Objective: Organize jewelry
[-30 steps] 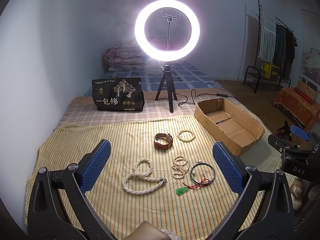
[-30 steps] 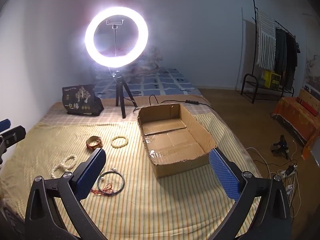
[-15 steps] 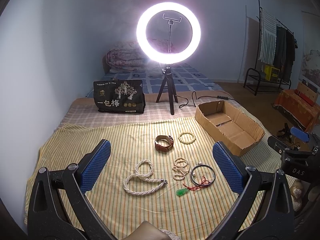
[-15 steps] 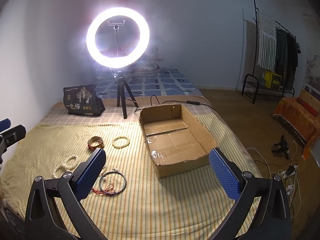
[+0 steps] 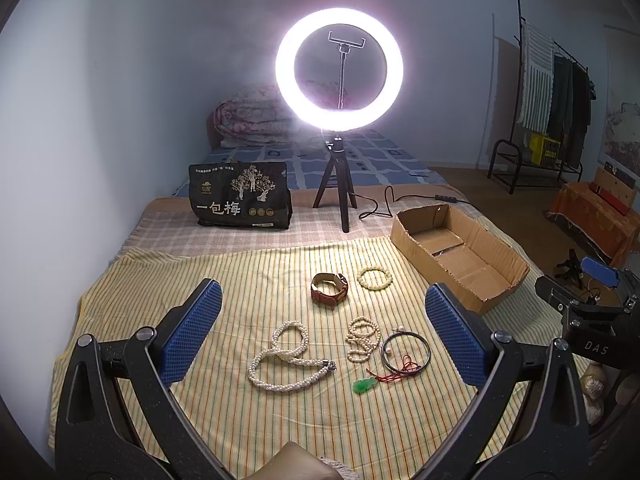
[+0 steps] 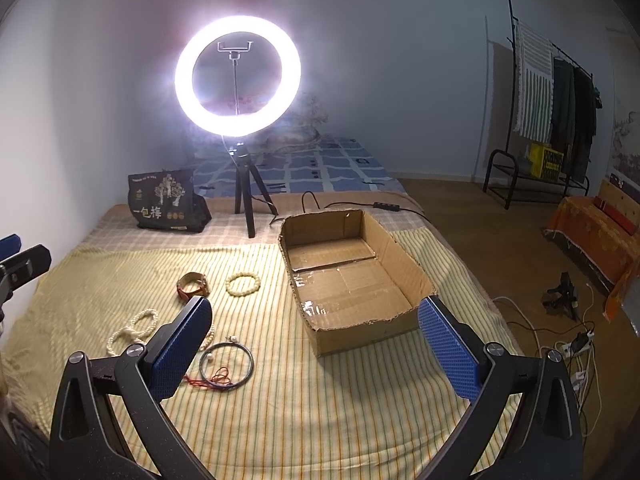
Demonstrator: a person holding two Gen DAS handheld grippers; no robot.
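Left gripper (image 5: pixel 320 340) open above pearl necklace (image 5: pixel 286 362), not touching.

Between the wide-spread blue, dimpled pads (image 5: pixel 192 334) of the left gripper (image 5: pixel 324 336), a yellow cloth (image 5: pixel 248 420) ruled with thin dark stripes is seen. On it white pearls (image 5: pixel 280 360), a green pendant (image 5: pixel 365 385) on red cord and a reddish-brown strap (image 5: pixel 329 289) are shown. Beyond the jaws a plain brown cardboard box (image 6: pixel 360 280) is seen — black bag (image 5: pixel 242 200) with pale print, blue-checked bedding (image 5: pixel 372 160).
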